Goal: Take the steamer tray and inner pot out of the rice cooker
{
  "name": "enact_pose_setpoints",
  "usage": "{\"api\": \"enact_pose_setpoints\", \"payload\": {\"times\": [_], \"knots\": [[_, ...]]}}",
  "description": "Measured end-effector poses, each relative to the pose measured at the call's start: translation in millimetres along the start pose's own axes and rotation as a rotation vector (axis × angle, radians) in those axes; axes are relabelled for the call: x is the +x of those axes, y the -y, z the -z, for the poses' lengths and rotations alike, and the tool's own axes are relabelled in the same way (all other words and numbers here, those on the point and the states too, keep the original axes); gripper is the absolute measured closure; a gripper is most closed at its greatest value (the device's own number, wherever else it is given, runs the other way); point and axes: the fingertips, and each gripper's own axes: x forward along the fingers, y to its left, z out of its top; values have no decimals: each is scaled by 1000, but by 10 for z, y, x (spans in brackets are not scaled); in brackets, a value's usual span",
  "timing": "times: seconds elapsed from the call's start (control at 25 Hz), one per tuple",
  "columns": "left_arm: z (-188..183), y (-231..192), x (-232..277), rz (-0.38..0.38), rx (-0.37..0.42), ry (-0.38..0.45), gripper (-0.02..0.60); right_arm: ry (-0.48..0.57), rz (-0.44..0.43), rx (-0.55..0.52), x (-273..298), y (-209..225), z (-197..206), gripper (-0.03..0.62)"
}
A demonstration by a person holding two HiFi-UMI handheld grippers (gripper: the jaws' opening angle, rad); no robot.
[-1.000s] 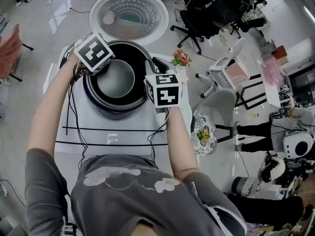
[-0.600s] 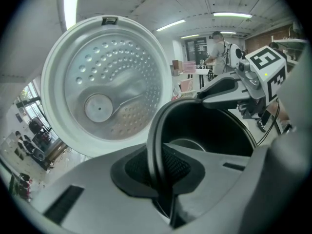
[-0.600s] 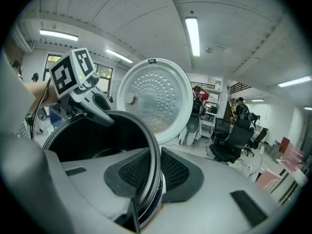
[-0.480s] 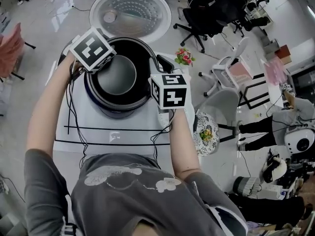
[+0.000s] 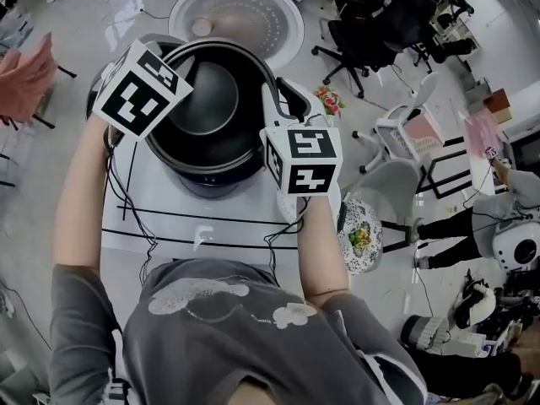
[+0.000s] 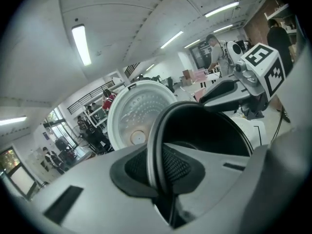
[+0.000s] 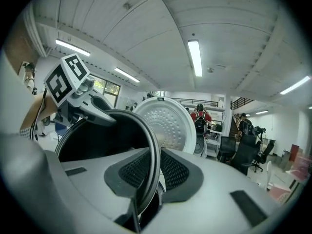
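Jaws of the left gripper (image 6: pixel 161 167) stood nearly together, pinched on the thin left rim of the inner pot (image 5: pixel 211 99). Those of the right gripper (image 7: pixel 148 172) clamped the rim's right side the same way, the narrow gap filled by the metal edge. Between the two grippers the black pot hung over the rice cooker (image 5: pixel 205 178), which sat on a white table (image 5: pixel 211 226). The cooker's round lid (image 5: pixel 239 11) stood open on the far side.

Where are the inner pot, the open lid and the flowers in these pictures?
inner pot (image 5: pixel 207 99), head view, its dark inside bottom.
open lid (image 5: pixel 239 15), head view, middle of its dotted underside.
flowers (image 5: pixel 328 99), head view, the red blossoms.
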Motion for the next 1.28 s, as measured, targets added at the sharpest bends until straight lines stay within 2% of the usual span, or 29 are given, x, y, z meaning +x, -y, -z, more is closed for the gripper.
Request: {"api": "enact_pose_setpoints", "payload": {"times": [0.2, 0.48, 0.72, 0.84, 1.04, 1.28], "knots": [[25, -141, -225, -95, -73, 26, 534, 85, -76, -45, 29, -106, -235, 507], [565, -179, -1434, -257, -135, -38, 534, 187, -261, -90, -346, -1099, -640, 507], [1107, -194, -2285, -417, -271, -104, 531, 198, -481, -138, -500, -1964, -736, 507], [1411, -127, -2578, -478, -333, -144, 531, 202, -555, -139, -535, -2324, -738, 507], [1951, -125, -2788, -470, -437, -180, 529, 132, -618, -196, -477, -2852, -599, 507], [2655, 115, -2588, -406, -551, -220, 529, -14, -636, -285, -278, -3274, -9, 505]]}}
